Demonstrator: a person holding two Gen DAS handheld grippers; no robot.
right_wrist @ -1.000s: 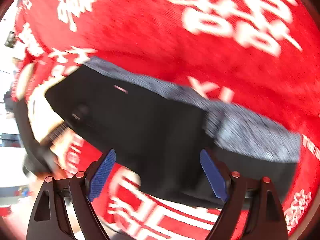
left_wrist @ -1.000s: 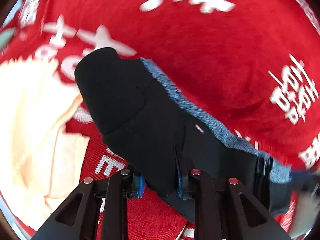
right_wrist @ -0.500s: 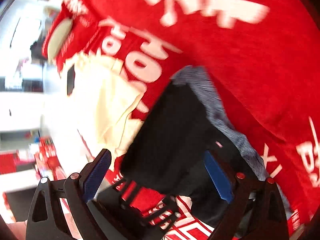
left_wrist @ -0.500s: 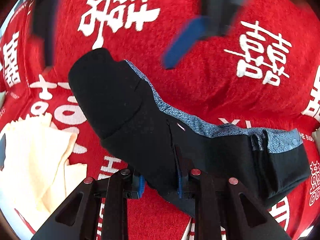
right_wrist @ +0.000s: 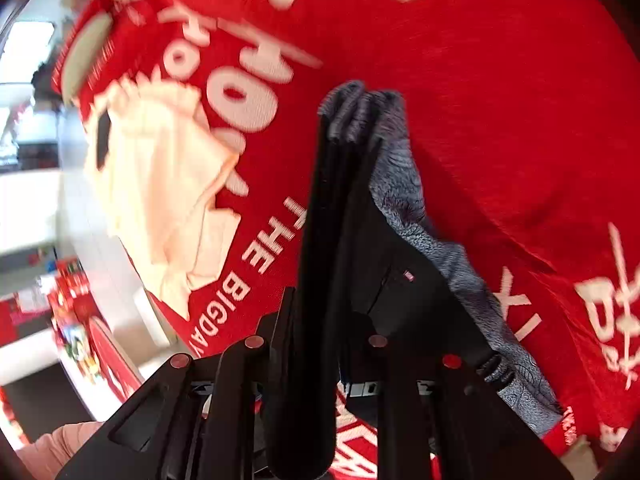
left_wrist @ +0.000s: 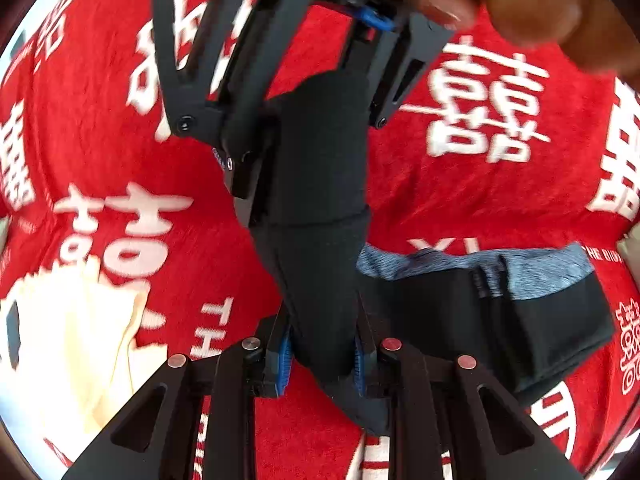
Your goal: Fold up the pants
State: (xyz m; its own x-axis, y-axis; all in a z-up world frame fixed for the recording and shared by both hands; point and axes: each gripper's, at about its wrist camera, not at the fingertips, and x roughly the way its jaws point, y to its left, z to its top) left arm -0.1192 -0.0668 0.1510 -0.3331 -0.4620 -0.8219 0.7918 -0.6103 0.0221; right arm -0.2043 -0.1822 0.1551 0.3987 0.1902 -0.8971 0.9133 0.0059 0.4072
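The black pants (left_wrist: 320, 216) with a blue-grey side stripe (left_wrist: 532, 272) lie partly folded on the red cloth. My left gripper (left_wrist: 320, 356) is shut on one edge of the pants. My right gripper (left_wrist: 304, 128) faces it from the far side and is shut on the opposite end of the same lifted black strip. In the right wrist view the right gripper (right_wrist: 312, 360) pinches a bunched fold of the pants (right_wrist: 340, 216), and the grey stripe (right_wrist: 396, 184) trails away to the right.
A red tablecloth (left_wrist: 480, 208) with white characters covers the table. A cream garment (left_wrist: 68, 344) lies at the left, also in the right wrist view (right_wrist: 160, 184). The table edge and room show at the left of the right wrist view.
My right gripper swung over to the far end of the pants and shut on it. The black strip between both grippers is now lifted. My left gripper kept its hold.
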